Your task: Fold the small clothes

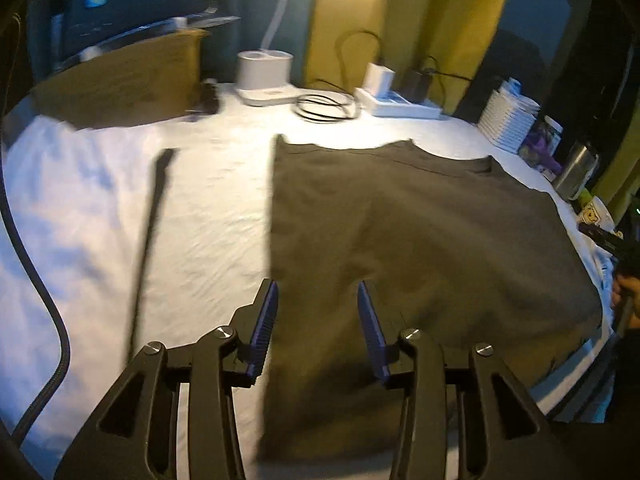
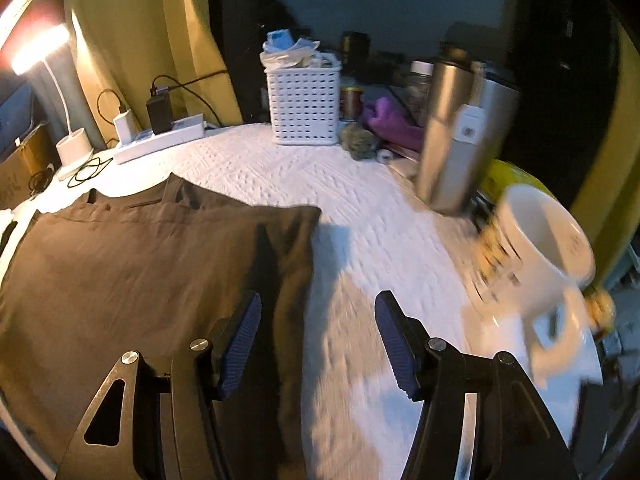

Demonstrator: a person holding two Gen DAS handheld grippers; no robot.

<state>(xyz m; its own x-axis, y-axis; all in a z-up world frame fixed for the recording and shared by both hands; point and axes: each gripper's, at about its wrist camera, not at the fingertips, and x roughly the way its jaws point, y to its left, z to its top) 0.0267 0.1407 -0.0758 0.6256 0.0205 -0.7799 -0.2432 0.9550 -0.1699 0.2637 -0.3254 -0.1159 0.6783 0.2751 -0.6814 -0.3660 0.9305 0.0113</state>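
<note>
A dark brown pair of shorts (image 1: 420,232) lies flat on the white cloth-covered table (image 1: 208,216), waistband at the far side. My left gripper (image 1: 318,300) is open and empty, above the shorts' left edge near the front. In the right wrist view the shorts (image 2: 140,272) fill the left half. My right gripper (image 2: 318,316) is open and empty, over the shorts' right edge; its left finger is over the fabric, its right finger over white cloth.
A white mug (image 2: 532,264) and steel tumblers (image 2: 452,140) stand close at the right. A white basket (image 2: 304,104), power strip (image 2: 160,140) and lamp base (image 1: 264,76) line the back. A cardboard box (image 1: 120,80) sits far left. A black strap (image 1: 154,216) lies on the cloth.
</note>
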